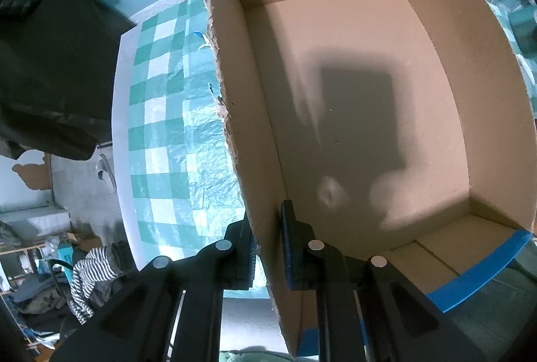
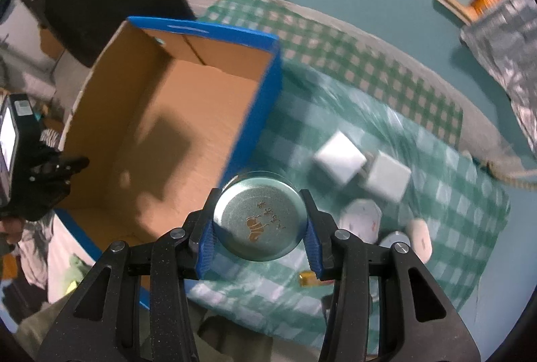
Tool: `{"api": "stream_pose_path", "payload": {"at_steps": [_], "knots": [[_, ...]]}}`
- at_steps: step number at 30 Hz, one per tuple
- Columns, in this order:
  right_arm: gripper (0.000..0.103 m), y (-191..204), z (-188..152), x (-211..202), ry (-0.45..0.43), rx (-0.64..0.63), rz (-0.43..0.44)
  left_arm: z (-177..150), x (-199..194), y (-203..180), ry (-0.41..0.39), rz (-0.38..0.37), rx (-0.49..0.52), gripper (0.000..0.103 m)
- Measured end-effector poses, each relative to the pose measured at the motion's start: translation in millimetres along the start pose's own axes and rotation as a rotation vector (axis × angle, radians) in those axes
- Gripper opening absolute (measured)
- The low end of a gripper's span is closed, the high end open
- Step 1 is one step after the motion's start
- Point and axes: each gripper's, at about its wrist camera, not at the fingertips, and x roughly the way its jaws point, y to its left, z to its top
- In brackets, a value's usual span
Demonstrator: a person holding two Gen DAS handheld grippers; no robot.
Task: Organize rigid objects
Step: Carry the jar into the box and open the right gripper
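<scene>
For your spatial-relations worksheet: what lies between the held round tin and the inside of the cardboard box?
In the right wrist view, only the box's blue side wall separates the round tin from the bare interior.

What we could not make out

The white blocks (image 2: 360, 169) and small items (image 2: 389, 229) on the checked cloth (image 2: 436, 160) were smeared by blur; we could not read the tin (image 2: 258, 219) lid's marking; the box (image 1: 369, 93) ran off the left-wrist frame's lower edge.

The left wrist camera looks straight down from close above the cardboard box (image 1: 369, 100), at its long left wall, so the box floor fills most of the view. The right wrist camera looks steeply down from farther off, to the right of the box (image 2: 161, 134), over the checked cloth (image 2: 335, 66). Both views share the box and the cloth beside it.
</scene>
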Motion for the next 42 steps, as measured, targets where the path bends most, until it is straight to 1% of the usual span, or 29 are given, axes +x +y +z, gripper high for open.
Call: {"api": "stream_pose_path", "payload": {"at_steps": [9, 14, 19, 23, 32, 36, 42], "knots": [[0.044, 34.9, 24.2, 7.3, -0.017, -0.094, 0.024, -3.0, -3.1, 2.1, -0.006, -0.001, 0.001, 0.013], [0.044, 55.4, 34.4, 18.2, -0.006, -0.146, 0.038, -3.1, -3.2, 2.3, -0.006, -0.001, 0.001, 0.013], [0.044, 66.9, 38.2, 35.5, 0.028, -0.176, 0.047, -4.1, -3.0, 2.3, -0.004, -0.003, 0.0, 0.013], [0.044, 67.5, 37.2, 52.7, 0.066, -0.187, 0.047, -5.6, -3.1, 1.7, 0.002, -0.006, -0.003, 0.013], [0.044, 63.8, 30.5, 77.6, 0.135, -0.183, 0.027, -12.0, -2.2, 1.9, 0.023, -0.02, -0.014, 0.013], [0.044, 62.4, 28.4, 78.8, 0.141, -0.186, 0.023, -13.1, 1.7, 2.4, 0.035, -0.024, -0.025, 0.014], [0.044, 62.3, 19.9, 78.6, 0.169, -0.19, -0.016, -13.8, 1.5, 1.3, 0.036, -0.054, -0.036, 0.014]]}}
